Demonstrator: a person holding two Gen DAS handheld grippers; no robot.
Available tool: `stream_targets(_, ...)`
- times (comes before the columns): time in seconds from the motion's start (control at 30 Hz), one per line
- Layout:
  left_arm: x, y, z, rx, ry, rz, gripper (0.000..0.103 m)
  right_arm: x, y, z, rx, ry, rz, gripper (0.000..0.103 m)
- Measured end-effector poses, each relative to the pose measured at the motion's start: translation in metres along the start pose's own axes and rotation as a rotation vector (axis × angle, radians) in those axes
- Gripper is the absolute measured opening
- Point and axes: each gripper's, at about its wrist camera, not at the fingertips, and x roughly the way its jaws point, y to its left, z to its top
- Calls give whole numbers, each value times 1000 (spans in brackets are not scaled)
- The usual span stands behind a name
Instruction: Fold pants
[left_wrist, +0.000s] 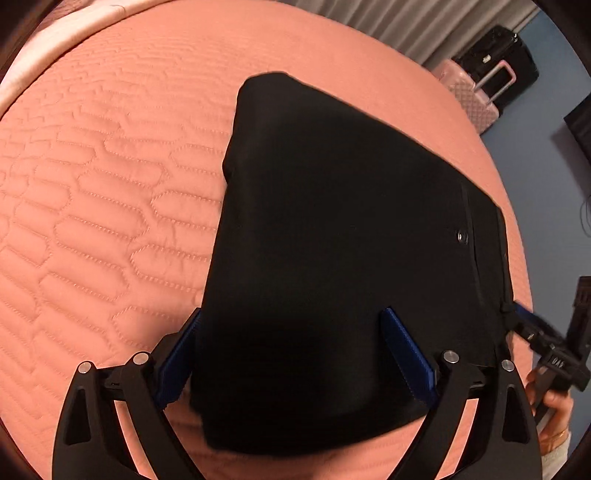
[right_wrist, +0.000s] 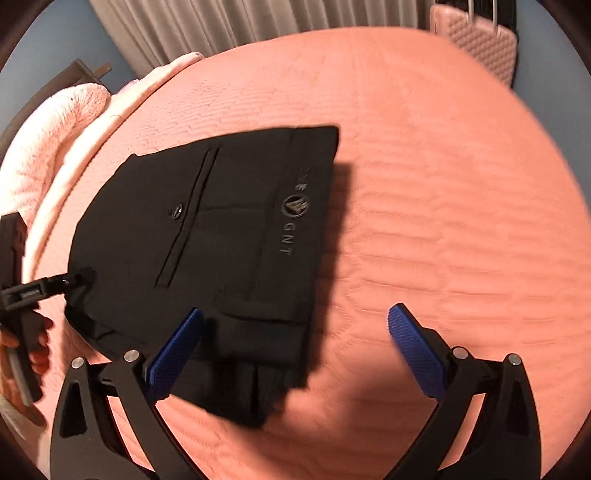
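The black fabric pants (right_wrist: 207, 236), already folded into a compact bundle with waistband and buttoned back pocket on top, lie on the salmon-pink quilted bedspread (left_wrist: 110, 192) near the bed's edge. The left claw (left_wrist: 295, 354) stands spread wide with its blue pads on either side of the bundle's near end, gripping nothing, and the right claw (right_wrist: 295, 350) is likewise spread wide and empty, hovering at the waistband corner. I judge this the closing step; next, press the bundle flat or square its edges, then draw clear.
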Motion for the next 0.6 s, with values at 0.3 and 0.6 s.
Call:
stream_targets(0.3,0,-21,-1,70,-25,29,57,8,40,-5,-78,-54,-64,43)
stream_targets(0.6,-60,-8,-27,54,-30,-42,15,-61,59,-27,-70,-82,33,19)
